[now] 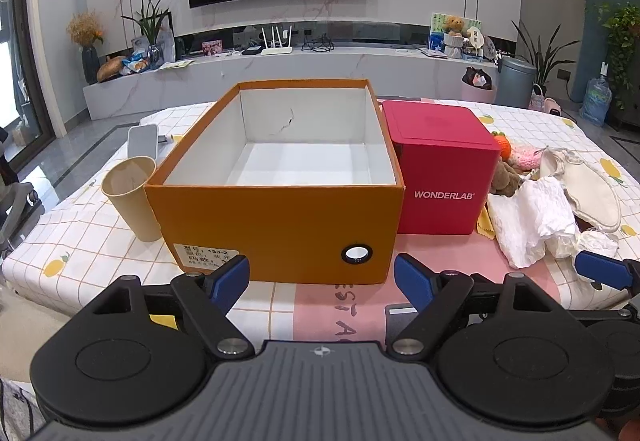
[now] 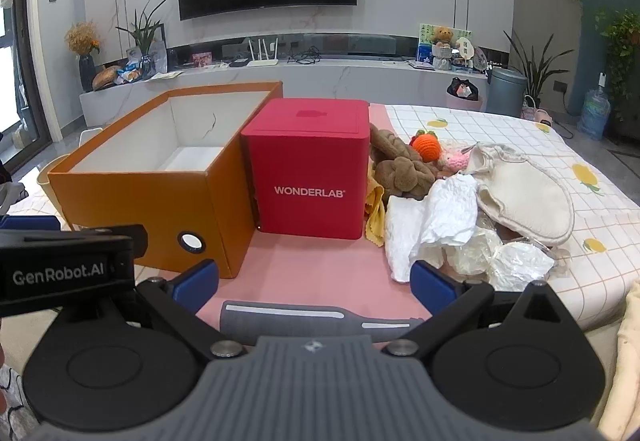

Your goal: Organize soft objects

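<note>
An open, empty orange box (image 1: 276, 217) (image 2: 132, 197) stands on the table, with a red WONDERLAB box (image 1: 440, 169) (image 2: 312, 169) against its right side. Right of the red box lies a pile of soft things: a white crumpled cloth (image 1: 524, 217) (image 2: 432, 225), a cream pouch (image 2: 524, 197), a brown plush (image 2: 404, 169), an orange knitted toy (image 2: 427, 146) and a pink knitted toy (image 2: 454, 161). My left gripper (image 1: 322, 279) is open and empty in front of the orange box. My right gripper (image 2: 316, 283) is open and empty in front of the red box, its right finger near the white cloth.
A beige cup (image 1: 134, 197) stands left of the orange box, with a white device (image 1: 143, 139) behind it. A grey strap (image 2: 320, 321) lies on the pink mat (image 2: 312, 265) under my right gripper. The table's near edge is close below both grippers.
</note>
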The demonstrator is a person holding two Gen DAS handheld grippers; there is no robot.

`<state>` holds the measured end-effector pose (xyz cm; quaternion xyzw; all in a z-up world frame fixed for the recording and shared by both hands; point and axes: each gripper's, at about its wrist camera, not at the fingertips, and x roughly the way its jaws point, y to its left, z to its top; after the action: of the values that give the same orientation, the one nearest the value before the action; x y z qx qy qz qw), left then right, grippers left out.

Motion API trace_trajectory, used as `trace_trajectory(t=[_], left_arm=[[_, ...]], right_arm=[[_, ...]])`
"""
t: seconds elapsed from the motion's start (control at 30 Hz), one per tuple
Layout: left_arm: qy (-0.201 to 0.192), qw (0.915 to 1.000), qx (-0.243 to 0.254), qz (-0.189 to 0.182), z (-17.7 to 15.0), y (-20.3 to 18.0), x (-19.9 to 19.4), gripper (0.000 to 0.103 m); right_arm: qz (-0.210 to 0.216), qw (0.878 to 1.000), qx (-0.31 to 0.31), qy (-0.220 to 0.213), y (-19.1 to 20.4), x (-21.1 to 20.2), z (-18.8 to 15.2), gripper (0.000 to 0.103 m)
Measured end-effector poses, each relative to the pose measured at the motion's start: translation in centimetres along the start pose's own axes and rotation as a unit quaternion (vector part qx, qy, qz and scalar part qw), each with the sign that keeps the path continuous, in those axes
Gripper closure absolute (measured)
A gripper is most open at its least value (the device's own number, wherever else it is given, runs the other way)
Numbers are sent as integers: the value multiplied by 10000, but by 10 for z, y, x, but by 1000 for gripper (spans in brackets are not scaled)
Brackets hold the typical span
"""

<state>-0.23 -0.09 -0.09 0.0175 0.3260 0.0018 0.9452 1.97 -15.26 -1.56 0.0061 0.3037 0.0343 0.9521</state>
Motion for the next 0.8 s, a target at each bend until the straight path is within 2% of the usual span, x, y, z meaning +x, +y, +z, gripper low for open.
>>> trace_trajectory(t=[0.23,0.8], left_arm=[[-19,10000,2,-40,-1,-1,0,10],[112,9999,-19,0,-2,-1,3,10]], right_arm=[[-64,10000,-54,-34,1,-2,-1,3],[-82,9999,-54,113,1,2,-1,4]])
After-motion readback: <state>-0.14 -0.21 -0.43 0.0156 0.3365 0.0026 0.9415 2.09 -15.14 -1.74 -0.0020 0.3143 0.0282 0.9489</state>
